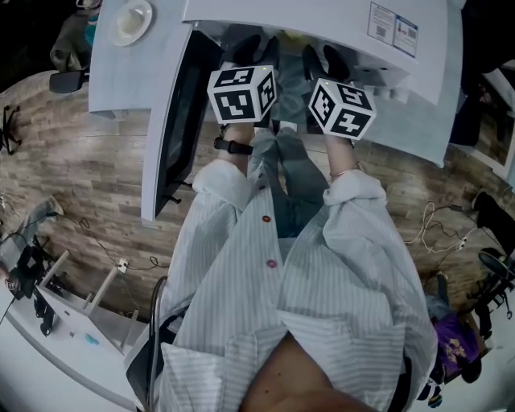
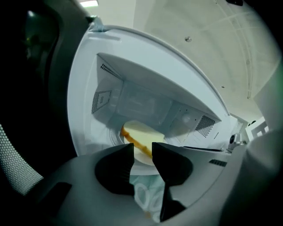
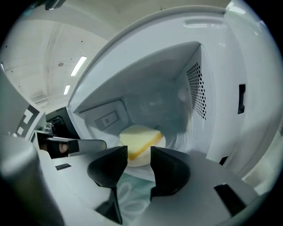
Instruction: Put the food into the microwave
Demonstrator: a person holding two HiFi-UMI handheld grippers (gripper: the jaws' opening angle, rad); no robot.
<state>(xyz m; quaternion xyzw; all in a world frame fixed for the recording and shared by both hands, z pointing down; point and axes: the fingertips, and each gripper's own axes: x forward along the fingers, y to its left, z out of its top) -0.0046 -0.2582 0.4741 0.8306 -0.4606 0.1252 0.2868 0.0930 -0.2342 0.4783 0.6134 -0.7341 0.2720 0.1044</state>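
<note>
Both tongs stand released: the left tongs (image 2: 143, 149) and the right tongs (image 3: 139, 152) each show a bare gap and grip nothing. Seen from the head view, wood-plank floor (image 1: 72, 185) spreads at nine and three o'clock, with cables (image 1: 438, 221) trailing over it. A white counter (image 1: 113, 80) lies at eleven o'clock and bears a small dish (image 1: 131, 20). The white microwave (image 1: 338, 20) fills twelve o'clock, its door (image 1: 173, 121) swung open toward ten. Inside it, on a white plate (image 3: 142, 160), lies the food (image 3: 138, 140), a pale slice with a golden edge.

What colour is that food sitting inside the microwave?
The food is pale yellow with an orange-brown edge; the right gripper view shows it best.
</note>
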